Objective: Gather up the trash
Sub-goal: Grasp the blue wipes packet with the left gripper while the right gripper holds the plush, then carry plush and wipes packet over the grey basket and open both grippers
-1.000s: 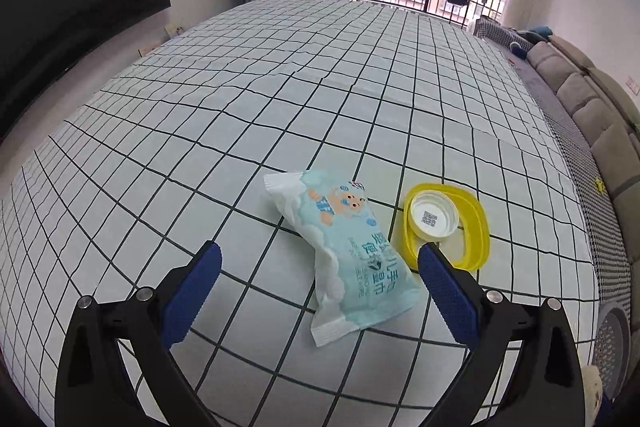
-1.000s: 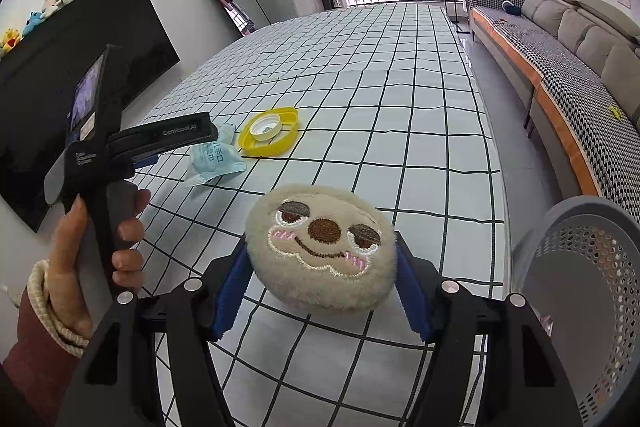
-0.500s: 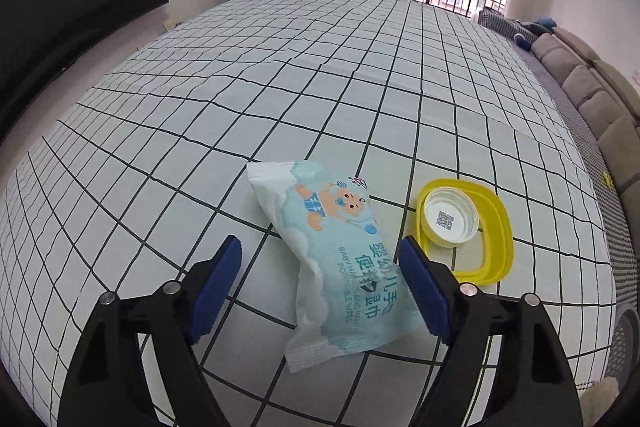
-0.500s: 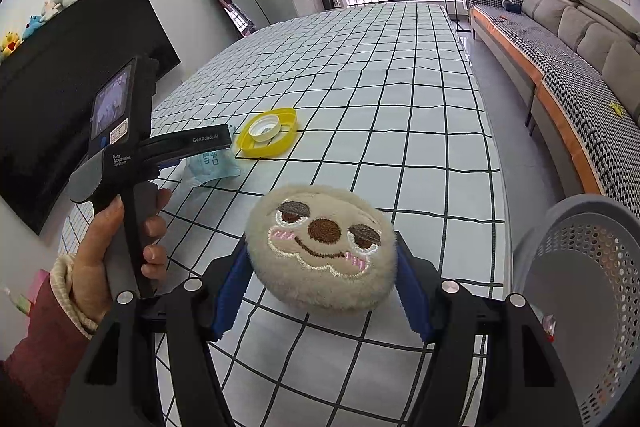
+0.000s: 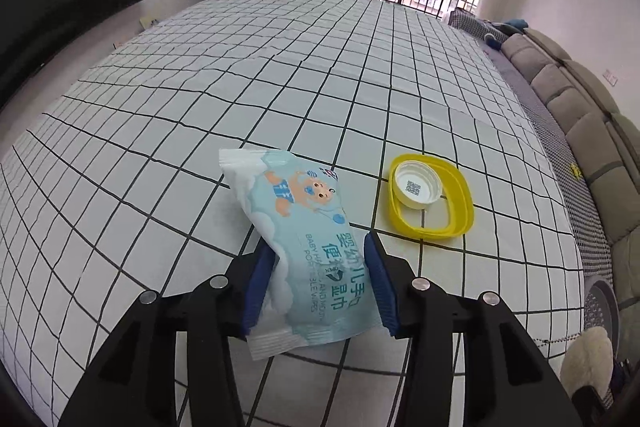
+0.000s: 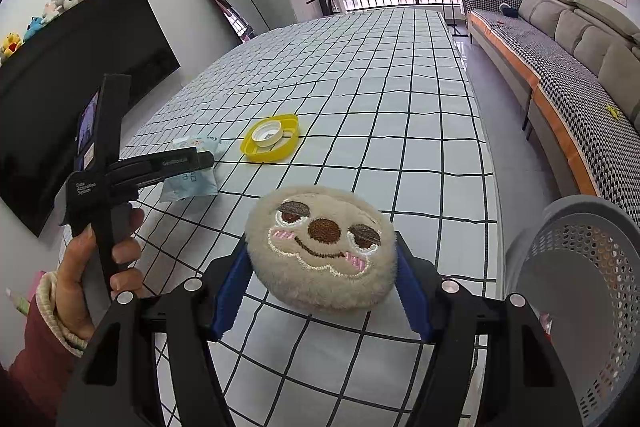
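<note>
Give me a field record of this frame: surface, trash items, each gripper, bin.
surface: table with white grid-pattern cloth
trash 1: pale blue wipes packet, flat on the cloth, between the left gripper's pads
trash 2: yellow lid ring with a white cap lying inside it, beside the packet
left gripper: jaws have just been closing; pads meet the packet's sides
right gripper: clamped on a round plush sloth face
bin: grey perforated basket, off the table's right edge
</note>
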### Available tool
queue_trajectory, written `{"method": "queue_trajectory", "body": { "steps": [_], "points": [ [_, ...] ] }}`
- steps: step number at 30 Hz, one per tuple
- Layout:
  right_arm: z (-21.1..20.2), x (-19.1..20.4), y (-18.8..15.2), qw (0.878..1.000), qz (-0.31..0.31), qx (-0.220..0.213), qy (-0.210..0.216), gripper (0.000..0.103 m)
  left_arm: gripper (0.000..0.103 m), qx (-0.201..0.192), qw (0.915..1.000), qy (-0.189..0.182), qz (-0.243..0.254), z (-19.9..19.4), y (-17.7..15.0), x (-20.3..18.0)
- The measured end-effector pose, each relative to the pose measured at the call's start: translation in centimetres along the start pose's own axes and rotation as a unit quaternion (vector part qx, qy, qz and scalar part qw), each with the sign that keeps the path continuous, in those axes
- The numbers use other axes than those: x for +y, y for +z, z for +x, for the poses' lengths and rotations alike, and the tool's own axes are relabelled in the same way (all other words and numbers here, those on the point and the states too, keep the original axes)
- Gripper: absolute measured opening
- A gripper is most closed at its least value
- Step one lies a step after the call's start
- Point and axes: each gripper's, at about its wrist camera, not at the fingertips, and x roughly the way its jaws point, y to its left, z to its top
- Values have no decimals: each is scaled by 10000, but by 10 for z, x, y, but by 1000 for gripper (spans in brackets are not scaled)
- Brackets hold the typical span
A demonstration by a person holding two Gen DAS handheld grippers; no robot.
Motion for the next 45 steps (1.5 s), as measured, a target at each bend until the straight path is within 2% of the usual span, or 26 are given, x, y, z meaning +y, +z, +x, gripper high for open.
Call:
{"method": "queue_trajectory", "body": {
  "steps": [12, 20, 25, 34, 45],
  "points": [
    [-28, -1, -12, 9996, 13, -144, -258, 64, 45, -479, 9968, -233, 590, -77, -40, -35],
    [-56, -16, -30, 9980, 159, -261, -557, 64, 45, -606, 9921, -421, 1016, -111, -72, -67],
    [-82, -36, -46, 9955, 370, -407, -776, 64, 45, -627, 9875, -671, 1285, -127, -90, -94],
    [-118, -86, -76, 9872, 810, -482, -1286, 64, 45, -596, 9756, -1171, 1758, -141, -116, -161],
    [-131, -150, -93, 9747, 1381, -502, -1681, 64, 45, -343, 9622, -1529, 2226, -128, -129, -229]
  ]
}}
